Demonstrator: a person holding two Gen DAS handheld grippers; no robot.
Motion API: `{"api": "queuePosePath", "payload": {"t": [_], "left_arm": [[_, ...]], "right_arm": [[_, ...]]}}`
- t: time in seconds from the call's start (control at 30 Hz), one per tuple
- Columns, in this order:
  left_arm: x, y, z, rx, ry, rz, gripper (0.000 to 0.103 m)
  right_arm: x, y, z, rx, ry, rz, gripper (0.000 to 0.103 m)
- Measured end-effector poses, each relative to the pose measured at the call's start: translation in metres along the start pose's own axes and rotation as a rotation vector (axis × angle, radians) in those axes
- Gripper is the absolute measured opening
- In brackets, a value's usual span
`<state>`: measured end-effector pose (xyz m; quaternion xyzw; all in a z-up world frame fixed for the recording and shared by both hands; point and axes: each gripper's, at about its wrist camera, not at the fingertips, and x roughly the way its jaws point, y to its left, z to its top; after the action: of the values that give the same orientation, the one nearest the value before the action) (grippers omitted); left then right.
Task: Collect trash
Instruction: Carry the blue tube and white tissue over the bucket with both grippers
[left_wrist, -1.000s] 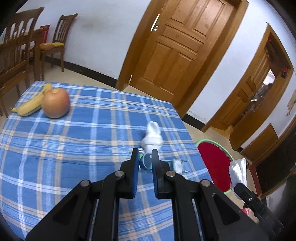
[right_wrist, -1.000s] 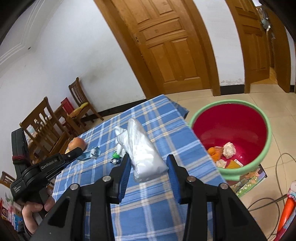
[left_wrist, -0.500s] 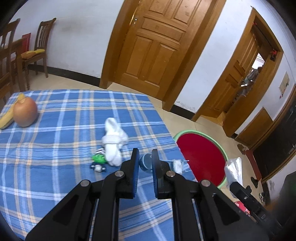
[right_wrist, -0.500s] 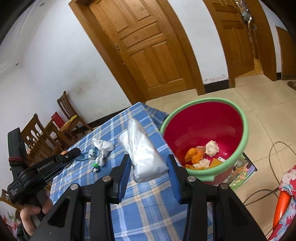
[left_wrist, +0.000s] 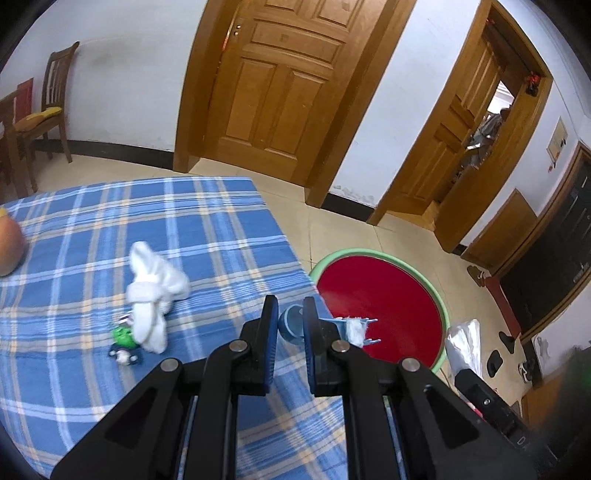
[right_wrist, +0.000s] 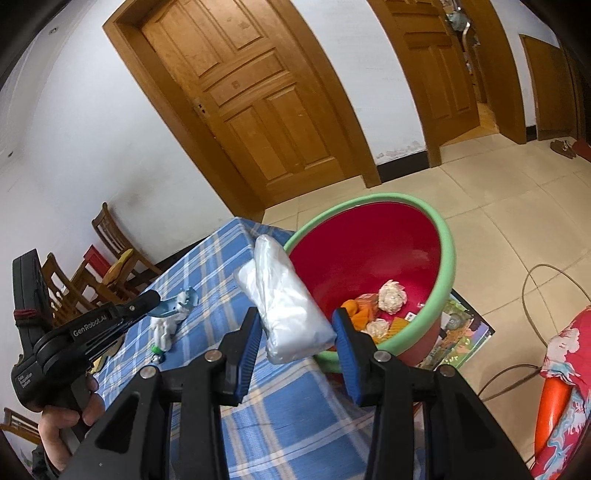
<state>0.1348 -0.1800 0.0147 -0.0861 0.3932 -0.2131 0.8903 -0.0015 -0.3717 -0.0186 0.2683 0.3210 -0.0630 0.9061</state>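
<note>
Both claws are loaded. Your right gripper (right_wrist: 297, 332) is clamped on the clear plastic bag (right_wrist: 286, 301), jaws pressing both sides of the folded wad. Bag's long axis runs forward along the fingers, far end pointing up and away toward the basin rim.

Left gripper (left_wrist: 290, 326) is pinched nearly closed on a small light-blue plastic scrap (left_wrist: 291, 325); a strip with white fluff sticks out to the right of the fingers.

Largest first: blue checked tablecloth (left_wrist: 166, 229) under both claws, red basin with green rim (right_wrist: 448, 258) on the floor just past the table's edge, already holding an orange peel and a few crumpled paper balls.

Key relation: basin lies ahead and to the right of both grippers, lower than the tabletop. Right claw looks nearer, with the bag's tip already overlapping the rim in that view. I'd release the right one first.

Left on the cloth: knotted white rag (left_wrist: 151, 295), small green toy (left_wrist: 123, 338) touching it.
</note>
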Motion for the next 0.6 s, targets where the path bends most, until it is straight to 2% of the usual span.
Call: {"api": "queuePosePath", "payload": {"t": [0.6], "left_arm": [[0.073,-0.064,-0.009,0.116,0.102,-0.014,0.012]], "right_arm": [[0.016,-0.053,0.007,0.084,0.022,-0.066,0.042]]}}
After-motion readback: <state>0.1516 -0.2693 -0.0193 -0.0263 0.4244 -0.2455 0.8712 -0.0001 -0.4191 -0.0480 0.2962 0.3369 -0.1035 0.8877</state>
